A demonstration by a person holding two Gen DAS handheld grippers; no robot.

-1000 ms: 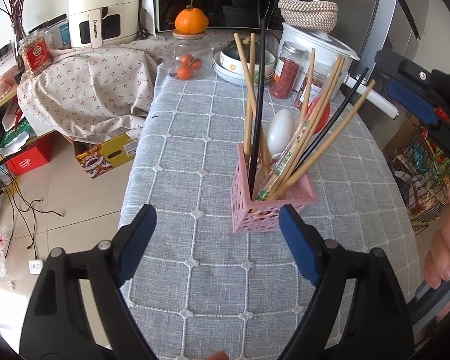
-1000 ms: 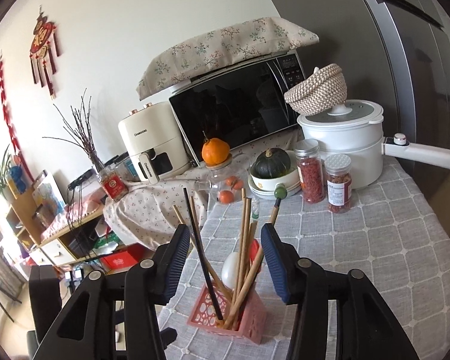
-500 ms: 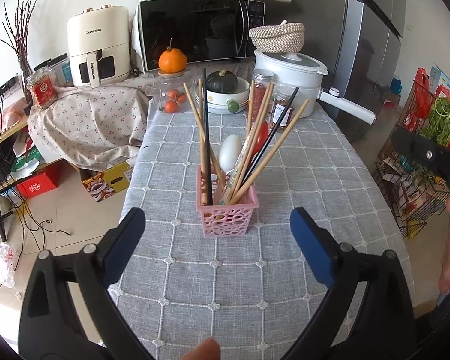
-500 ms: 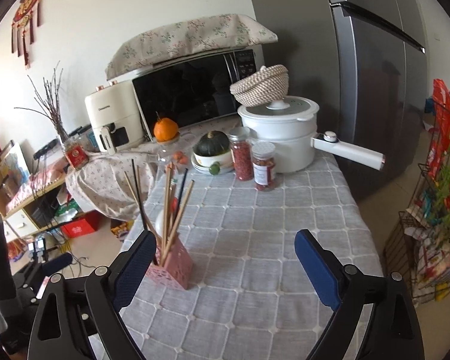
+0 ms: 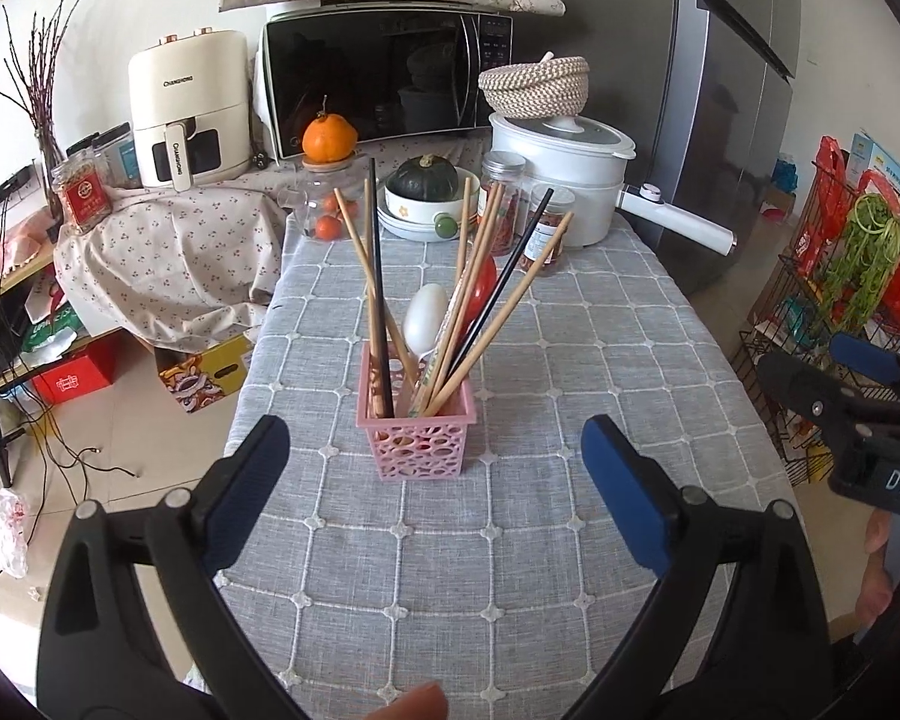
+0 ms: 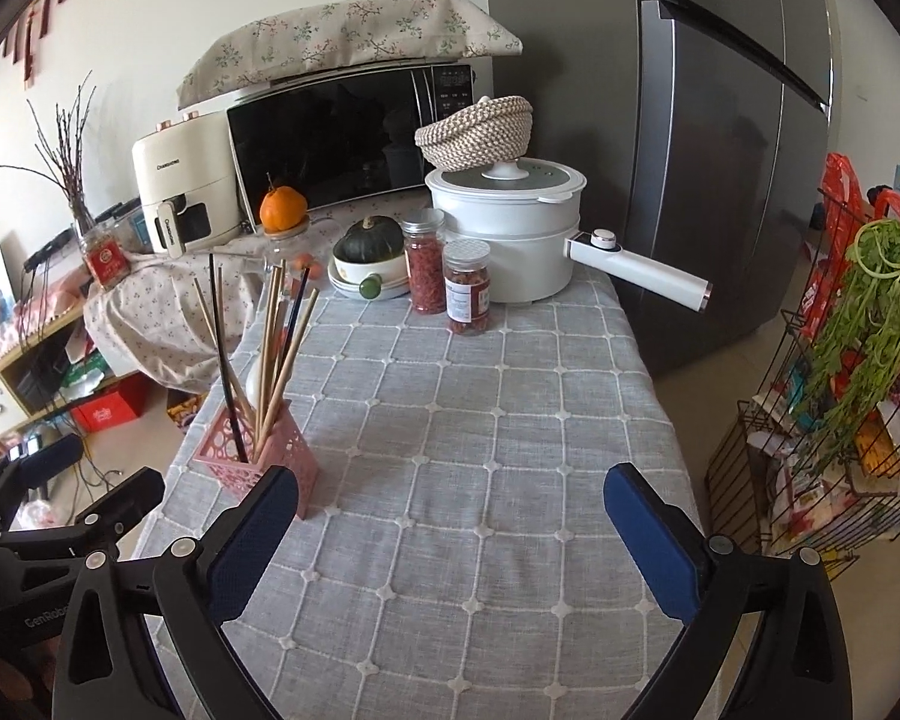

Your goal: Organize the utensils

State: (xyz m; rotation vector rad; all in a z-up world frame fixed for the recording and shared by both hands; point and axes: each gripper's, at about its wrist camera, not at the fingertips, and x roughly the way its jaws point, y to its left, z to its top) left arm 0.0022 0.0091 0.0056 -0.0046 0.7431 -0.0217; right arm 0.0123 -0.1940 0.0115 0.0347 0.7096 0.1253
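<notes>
A pink perforated holder (image 5: 419, 435) stands upright on the grey checked tablecloth (image 5: 510, 570). It holds several wooden chopsticks (image 5: 486, 276), black chopsticks (image 5: 378, 264), a white spoon (image 5: 424, 319) and a red spoon (image 5: 481, 282). My left gripper (image 5: 435, 474) is open and empty, just short of the holder. My right gripper (image 6: 450, 531) is open and empty over bare cloth, with the holder (image 6: 258, 456) to its left. The left gripper also shows at the right wrist view's lower left (image 6: 60, 510).
At the table's far end stand a white pot (image 5: 561, 180) with a long handle, two spice jars (image 5: 501, 201), a bowl with a green squash (image 5: 429, 192) and a glass jar (image 5: 324, 216). A microwave (image 5: 384, 78) and fridge (image 5: 732, 90) lie behind. A wire rack (image 6: 822, 420) is on the right.
Both grippers have pulled back from the holder and lowered toward the table's near end. The right gripper has opened wide and swung right. The utensils stay in the holder.
</notes>
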